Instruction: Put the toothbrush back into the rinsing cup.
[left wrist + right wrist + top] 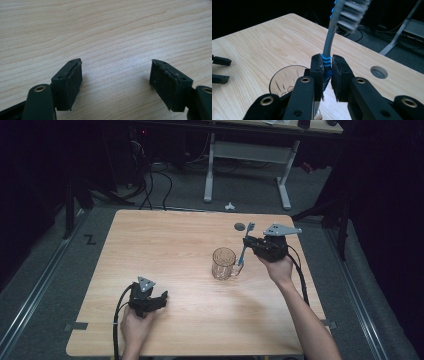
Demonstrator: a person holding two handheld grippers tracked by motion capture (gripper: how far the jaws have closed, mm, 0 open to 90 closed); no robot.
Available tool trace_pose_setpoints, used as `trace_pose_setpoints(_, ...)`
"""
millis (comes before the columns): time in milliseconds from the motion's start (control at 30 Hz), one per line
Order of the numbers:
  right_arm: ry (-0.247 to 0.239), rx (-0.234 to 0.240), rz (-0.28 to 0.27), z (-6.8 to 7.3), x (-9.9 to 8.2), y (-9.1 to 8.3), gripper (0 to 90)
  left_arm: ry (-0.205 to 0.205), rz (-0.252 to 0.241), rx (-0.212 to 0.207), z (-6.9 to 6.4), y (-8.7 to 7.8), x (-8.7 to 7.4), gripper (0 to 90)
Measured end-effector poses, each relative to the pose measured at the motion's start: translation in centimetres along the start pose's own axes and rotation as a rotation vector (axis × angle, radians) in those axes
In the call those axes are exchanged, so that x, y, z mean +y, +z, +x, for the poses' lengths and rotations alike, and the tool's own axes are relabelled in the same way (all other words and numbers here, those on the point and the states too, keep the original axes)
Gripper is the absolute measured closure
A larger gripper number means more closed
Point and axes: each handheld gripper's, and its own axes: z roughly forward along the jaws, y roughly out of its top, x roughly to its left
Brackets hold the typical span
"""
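While your right gripper (327, 75) clamps the toothbrush (329, 40) bristles-up beside the glass mug (224, 263), right of centre, your left gripper (116, 82) rests with fingers open on the surface (170, 255), lower left, presumably in reserve.

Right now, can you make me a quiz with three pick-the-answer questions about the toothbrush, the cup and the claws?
1. Where is the glass mug?
A. on the floor
B. on the wooden table, beside the right claw
C. in the left claw

2. What colours is the toothbrush?
A. red and yellow
B. green
C. grey and blue

3. How is the left claw?
A. open, holding nothing
B. shut on the mug
C. shut on a spoon

Answers:
1 B, the mug stands on the tabletop next to the hand holding the toothbrush.
2 C, the handle is grey with blue ribs.
3 A, its jaws stand wide apart over bare wood.
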Motion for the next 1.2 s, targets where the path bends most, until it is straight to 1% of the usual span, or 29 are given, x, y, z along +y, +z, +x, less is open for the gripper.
trace_pose_setpoints(133,-0.012,-0.003,-0.003,0.0,-0.2,-0.3,80.0,0.0,0.0,0.0,0.0,0.0,0.0,26.7)
trace_pose_setpoints(333,-0.003,-0.004,0.0,-0.1,-0.7,-0.5,80.0,-0.001,0.0,-0.001,0.0,0.0,0.0,26.7)
trace_pose_setpoints(700,-0.002,0.0,0.002,0.2,-1.5,-0.4,80.1,0.0,0.0,0.0,0.0,0.0,0.0,26.7)
trace_pose_setpoints(867,-0.017,-0.008,0.009,0.4,-1.7,-0.1,80.0,0.0,0.0,0.0,0.0,0.0,0.0,26.7)
trace_pose_setpoints(1033,-0.053,-0.023,0.027,0.9,-1.9,0.4,80.0,0.0,0.0,0.0,0.0,0.0,0.0,26.7)
trace_pose_setpoints(1200,-0.065,-0.03,0.04,1.1,-2.1,0.9,80.1,0.0,0.0,-0.001,0.0,0.0,0.0,26.7)
